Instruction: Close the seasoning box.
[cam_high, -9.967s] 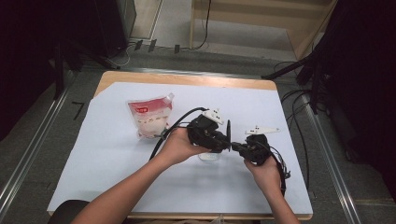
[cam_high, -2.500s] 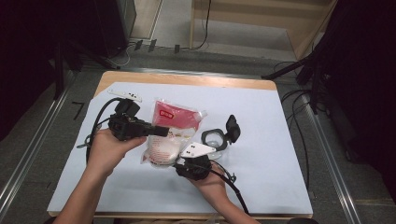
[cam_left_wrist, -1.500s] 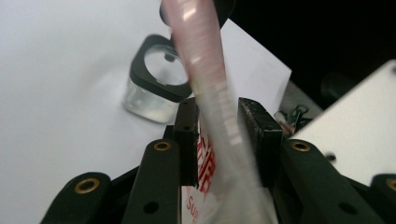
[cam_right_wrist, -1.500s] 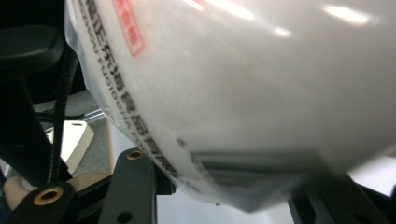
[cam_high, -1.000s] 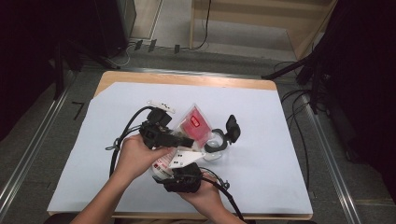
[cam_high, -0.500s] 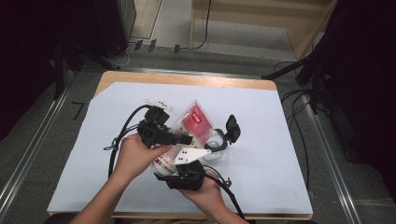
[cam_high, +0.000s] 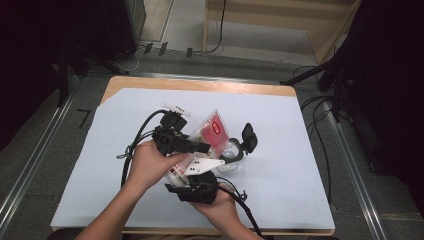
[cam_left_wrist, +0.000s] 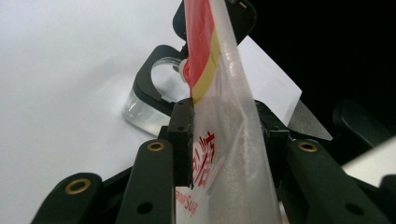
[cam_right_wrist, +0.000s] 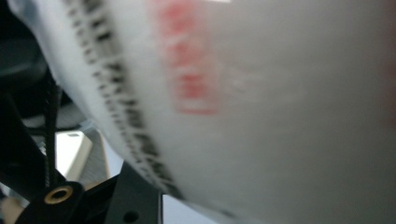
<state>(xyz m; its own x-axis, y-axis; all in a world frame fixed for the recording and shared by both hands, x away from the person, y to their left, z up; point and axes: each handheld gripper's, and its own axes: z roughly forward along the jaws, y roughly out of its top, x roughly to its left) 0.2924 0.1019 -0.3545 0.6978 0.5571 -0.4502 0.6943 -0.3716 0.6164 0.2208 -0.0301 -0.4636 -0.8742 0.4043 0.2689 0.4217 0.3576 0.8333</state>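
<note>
High view: left gripper (cam_high: 202, 147) and right gripper (cam_high: 192, 172) both clamp a clear bag (cam_high: 212, 131) of white grains (red label facing up), raised over the table (cam_high: 100, 150) near its middle. Left jaws have just been opening slightly, bag between them. A glass jar (cam_high: 234, 154) stands just right.

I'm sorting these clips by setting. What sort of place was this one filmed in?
Probably a lab or workshop recording station, not a home: a table covered with a plain white sheet, cables trailing over a grey floor, and metal rails alongside.
</note>
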